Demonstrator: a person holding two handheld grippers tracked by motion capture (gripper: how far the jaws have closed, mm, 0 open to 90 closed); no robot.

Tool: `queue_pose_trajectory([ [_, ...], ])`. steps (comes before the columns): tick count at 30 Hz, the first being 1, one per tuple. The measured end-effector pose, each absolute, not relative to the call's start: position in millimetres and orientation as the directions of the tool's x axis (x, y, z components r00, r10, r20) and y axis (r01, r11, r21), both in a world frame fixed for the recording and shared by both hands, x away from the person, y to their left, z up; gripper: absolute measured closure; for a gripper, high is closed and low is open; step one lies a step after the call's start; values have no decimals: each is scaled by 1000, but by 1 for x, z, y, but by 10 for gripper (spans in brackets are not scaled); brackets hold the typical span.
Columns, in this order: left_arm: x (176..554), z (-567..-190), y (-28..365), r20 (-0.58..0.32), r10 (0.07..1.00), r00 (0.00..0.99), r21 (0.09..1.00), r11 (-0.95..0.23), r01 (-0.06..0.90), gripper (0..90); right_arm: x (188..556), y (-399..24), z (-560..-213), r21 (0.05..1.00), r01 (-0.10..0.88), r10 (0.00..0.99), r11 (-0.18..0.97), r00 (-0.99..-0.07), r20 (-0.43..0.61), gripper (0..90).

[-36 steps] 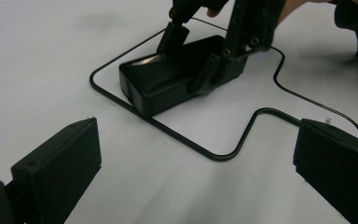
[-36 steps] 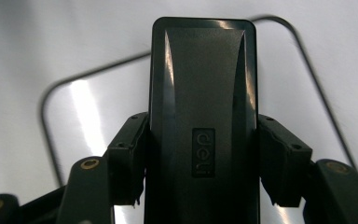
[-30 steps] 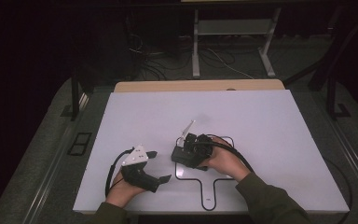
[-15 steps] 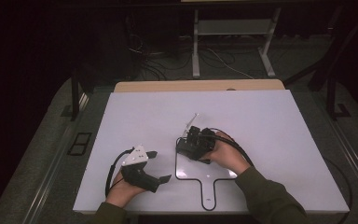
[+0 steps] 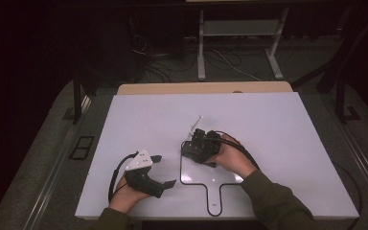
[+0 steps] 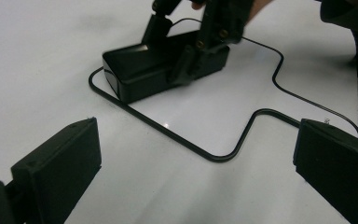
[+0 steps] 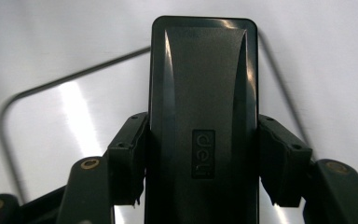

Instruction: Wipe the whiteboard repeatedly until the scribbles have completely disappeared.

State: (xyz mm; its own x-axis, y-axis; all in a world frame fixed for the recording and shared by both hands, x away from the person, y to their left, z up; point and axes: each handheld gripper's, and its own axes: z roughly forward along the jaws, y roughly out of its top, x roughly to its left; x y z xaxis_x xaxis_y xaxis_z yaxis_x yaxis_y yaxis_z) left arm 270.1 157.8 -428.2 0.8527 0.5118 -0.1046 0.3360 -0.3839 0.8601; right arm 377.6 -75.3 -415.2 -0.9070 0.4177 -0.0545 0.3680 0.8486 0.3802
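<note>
1. A white table (image 5: 268, 124) carries a thin black outline (image 5: 199, 181) shaped like a paddle, its handle toward the person.
2. A black box (image 7: 203, 116), glossy with a small embossed logo, sits at the outline's far left corner, overlapping the line.
3. The right gripper (image 5: 202, 149) has both jaws pressed against the box's long sides, clamped on it.
4. The left gripper (image 5: 159, 170) rests just left of the outline, its jaws spread wide apart, holding nothing, well short of the box (image 6: 161, 65).
</note>
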Motion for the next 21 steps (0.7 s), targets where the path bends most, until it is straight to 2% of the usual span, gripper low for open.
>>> queue_pose_trajectory([
  [4, 270, -428, 157, -106, 510, 853, 859, -385, 338, 0, 381, -75, -415, 378, 377, 428, 846, -902, -59, 387],
  [12, 270, -428, 157, -103, 509, 855, 858, -389, 335, 0, 362, -61, -415, 379, 315, 353, 870, -935, -36, 387],
  [21, 270, -428, 157, -102, 507, 856, 858, -391, 334, 0, 390, -69, -415, 380, 390, 434, 839, -900, -35, 387],
])
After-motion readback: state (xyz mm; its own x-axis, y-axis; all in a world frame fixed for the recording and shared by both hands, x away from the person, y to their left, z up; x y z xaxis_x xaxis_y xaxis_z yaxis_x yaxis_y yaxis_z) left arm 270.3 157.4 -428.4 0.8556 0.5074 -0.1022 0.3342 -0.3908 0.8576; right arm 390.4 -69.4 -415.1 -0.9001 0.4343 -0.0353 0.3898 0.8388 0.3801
